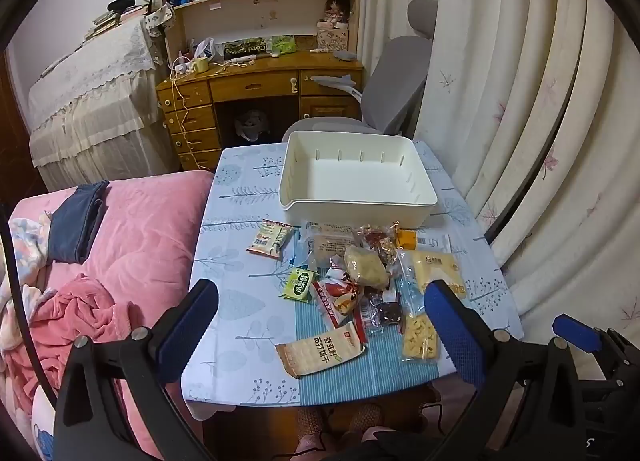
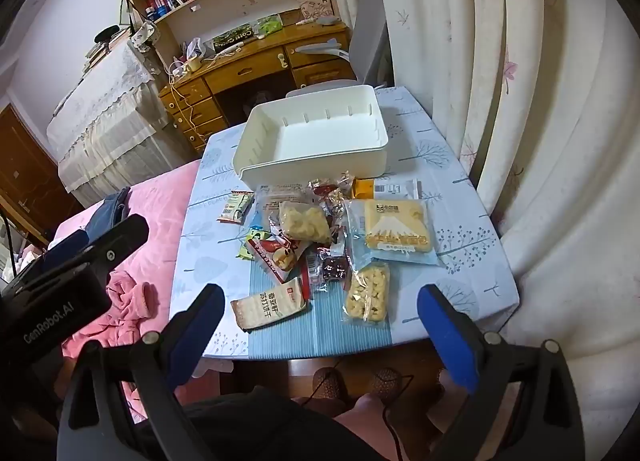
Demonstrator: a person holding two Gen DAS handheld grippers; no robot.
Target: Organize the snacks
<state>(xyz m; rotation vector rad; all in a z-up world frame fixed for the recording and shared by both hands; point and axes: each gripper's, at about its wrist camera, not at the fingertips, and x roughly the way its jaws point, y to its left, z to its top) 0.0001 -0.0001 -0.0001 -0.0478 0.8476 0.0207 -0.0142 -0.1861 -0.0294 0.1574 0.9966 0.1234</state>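
An empty white bin stands at the far side of a small table. In front of it lies a heap of snack packets: a cracker pack, a clear bag of small biscuits, a yellow bread pack, a green packet. My left gripper hangs open above the near table edge, nothing between its fingers. My right gripper is open too, over the same edge. The right gripper's blue pad shows in the left wrist view.
A bed with pink bedding adjoins the table's left side. Curtains hang close on the right. A grey chair and wooden desk stand behind the table. A person's legs and slippered feet are below.
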